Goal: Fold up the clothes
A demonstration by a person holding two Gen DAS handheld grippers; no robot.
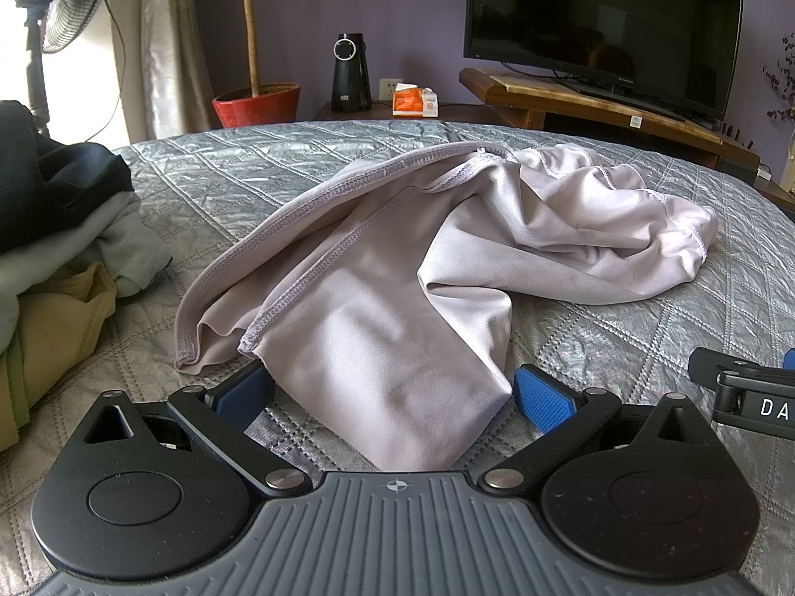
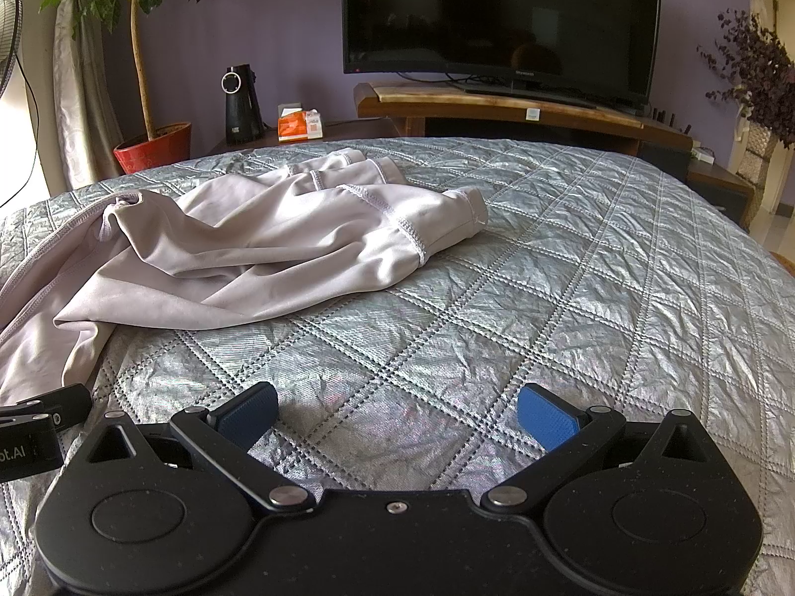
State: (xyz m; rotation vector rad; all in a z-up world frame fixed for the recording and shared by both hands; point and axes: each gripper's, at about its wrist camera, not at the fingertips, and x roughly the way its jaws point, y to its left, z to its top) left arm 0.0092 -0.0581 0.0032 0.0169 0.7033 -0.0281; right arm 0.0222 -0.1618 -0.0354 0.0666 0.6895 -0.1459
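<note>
pale lilac stretchy garment (image 1: 377,268) lies crumpled on the silver quilted bedspread (image 1: 646,298), inside out w/ overlock seams showing. taking the tv (image 1: 603,25) as landmark: garment sits on the bed well in front of the tv, its bunched end nearer the tv, a long flat end running away from it toward the left gripper (image 1: 392,397).

left gripper: jaws spread wide, blue pads (image 1: 539,400) either side of the garment's near end. cloth lies between them and reaches back to the gripper body, but pads aren't pressing it, nothing gripped. left pad partly tucked under the fabric edge.

right gripper (image 2: 397,417): jaws equally wide, only bare bedspread (image 2: 546,273) between the pads, holding nothing. it's on the tv's near side, garment (image 2: 258,243) off to its left, closer to the tv than the gripper is. in the right wrist view a folded hem end of the garment points toward the tv stand (image 2: 497,104).

each gripper's edge shows in the other's view, so they're side by side, close together.

left of the garment, further from the tv: pile of other clothes (image 1: 59,248), black on top, grey and tan beneath, resting on the bed edge.

left of the tv along the purple wall: orange tissue box (image 1: 415,102), black speaker-like device (image 1: 350,72), red plant pot (image 1: 258,104) w/ a thin trunk, then a standing fan (image 1: 74,0) by the curtain.
</note>
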